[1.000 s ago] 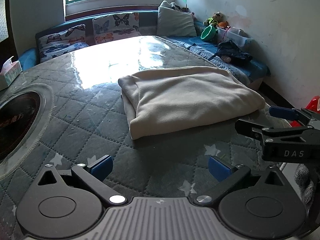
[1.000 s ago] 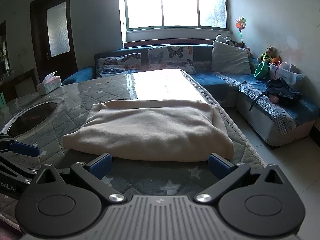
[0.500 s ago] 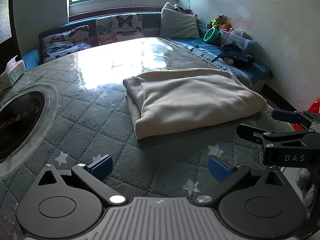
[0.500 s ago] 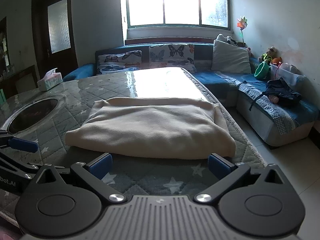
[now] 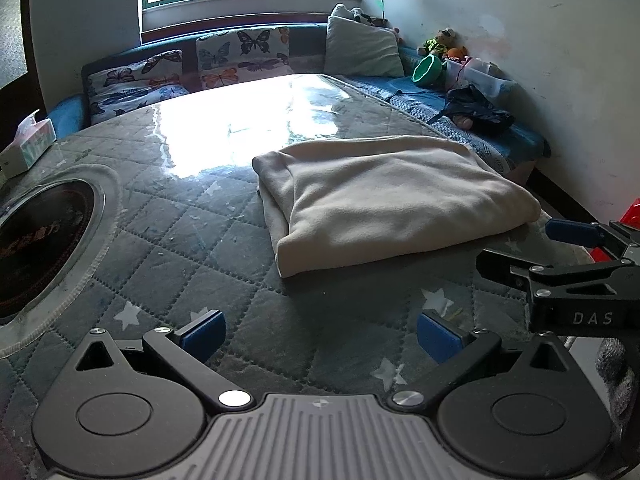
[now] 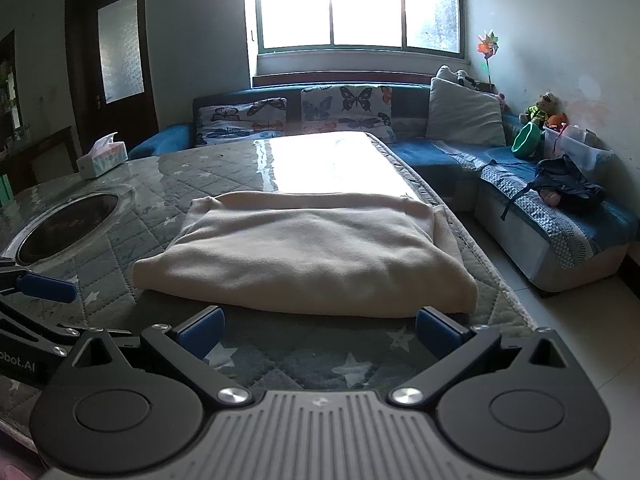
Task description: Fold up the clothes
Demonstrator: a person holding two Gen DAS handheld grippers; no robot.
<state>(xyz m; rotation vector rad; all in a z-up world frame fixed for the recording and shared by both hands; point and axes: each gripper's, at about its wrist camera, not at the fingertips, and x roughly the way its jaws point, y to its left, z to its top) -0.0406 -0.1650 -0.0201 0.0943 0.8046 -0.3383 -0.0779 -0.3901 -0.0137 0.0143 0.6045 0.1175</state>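
The table (image 5: 208, 248) wears a grey-green quilted cover with pale stars under a glossy clear sheet, which glares white toward the far edge by the window. A folded cream cloth (image 5: 392, 200) (image 6: 304, 252) lies flat near the table's right edge, its layered edges showing along the left side. A round dark inset with a pale rim (image 5: 36, 240) (image 6: 68, 226) sits toward the left edge. A tissue box (image 5: 28, 146) (image 6: 102, 156) stands at the far left corner.

Folded beige garment (image 6: 308, 256) on table (image 6: 192, 184)
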